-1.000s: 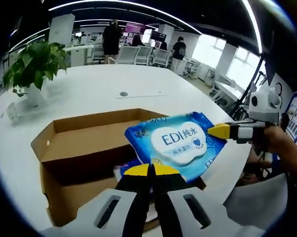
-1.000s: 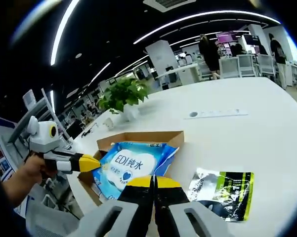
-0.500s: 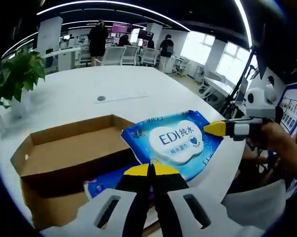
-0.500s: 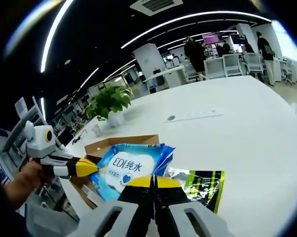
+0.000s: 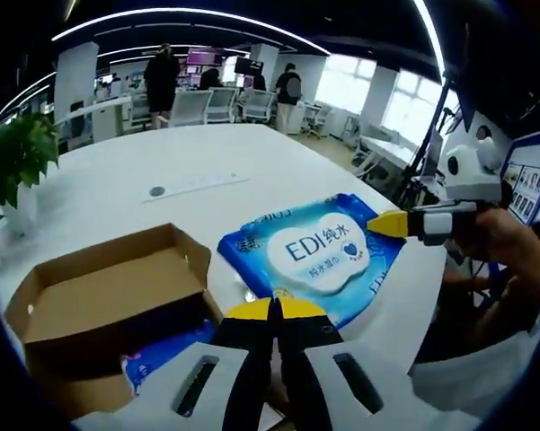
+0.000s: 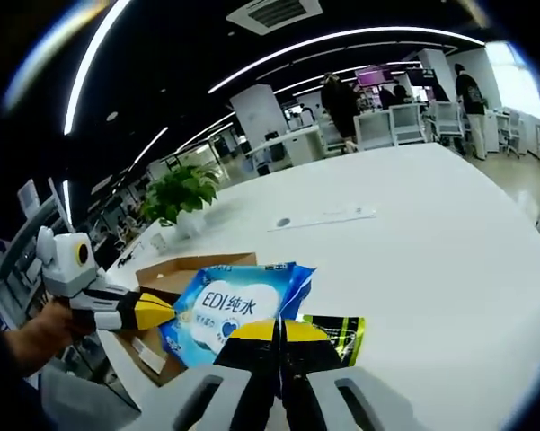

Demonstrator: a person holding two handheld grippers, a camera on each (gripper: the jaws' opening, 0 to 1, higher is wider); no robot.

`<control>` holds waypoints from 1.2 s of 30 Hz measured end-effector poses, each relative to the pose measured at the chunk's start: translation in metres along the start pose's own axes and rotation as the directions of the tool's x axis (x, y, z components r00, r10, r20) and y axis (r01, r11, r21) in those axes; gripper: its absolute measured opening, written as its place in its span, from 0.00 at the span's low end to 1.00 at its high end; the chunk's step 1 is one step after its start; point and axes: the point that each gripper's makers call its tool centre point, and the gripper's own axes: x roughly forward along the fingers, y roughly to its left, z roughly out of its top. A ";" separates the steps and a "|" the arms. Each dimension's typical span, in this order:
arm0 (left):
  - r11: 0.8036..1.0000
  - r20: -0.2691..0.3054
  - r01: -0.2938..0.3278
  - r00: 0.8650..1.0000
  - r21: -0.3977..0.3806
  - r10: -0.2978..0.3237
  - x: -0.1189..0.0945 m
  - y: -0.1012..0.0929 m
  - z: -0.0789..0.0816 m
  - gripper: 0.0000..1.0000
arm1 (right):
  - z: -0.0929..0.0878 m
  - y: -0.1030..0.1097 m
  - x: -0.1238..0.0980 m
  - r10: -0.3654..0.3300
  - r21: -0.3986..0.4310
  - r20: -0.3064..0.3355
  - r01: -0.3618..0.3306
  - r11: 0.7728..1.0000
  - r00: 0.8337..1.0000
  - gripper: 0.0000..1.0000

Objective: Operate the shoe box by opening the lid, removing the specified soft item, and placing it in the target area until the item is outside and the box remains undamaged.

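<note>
Over worktop (image 5: 117, 171): blue wet-wipe pack (image 5: 310, 256), clear of shoe box (image 5: 99, 301).
Left tool (image 5: 271, 310): pinching pack's near edge.
Right tool (image 6: 277, 330): pinching opposite edge.
Advice: keep level, lower beside green pouch (image 6: 341, 330), release together.

White hand-held gripper (image 5: 274, 310) with yellow-tipped black jaws.

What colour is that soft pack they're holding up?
Blue with a white label, clearest in the left gripper view: wipes pack.
</note>
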 end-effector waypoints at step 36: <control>0.986 -0.243 0.017 0.970 0.167 0.025 0.070 0.009 -0.050 0.00 | -0.047 -0.059 0.050 -0.072 -0.062 -0.102 0.065 0.996 0.992 0.00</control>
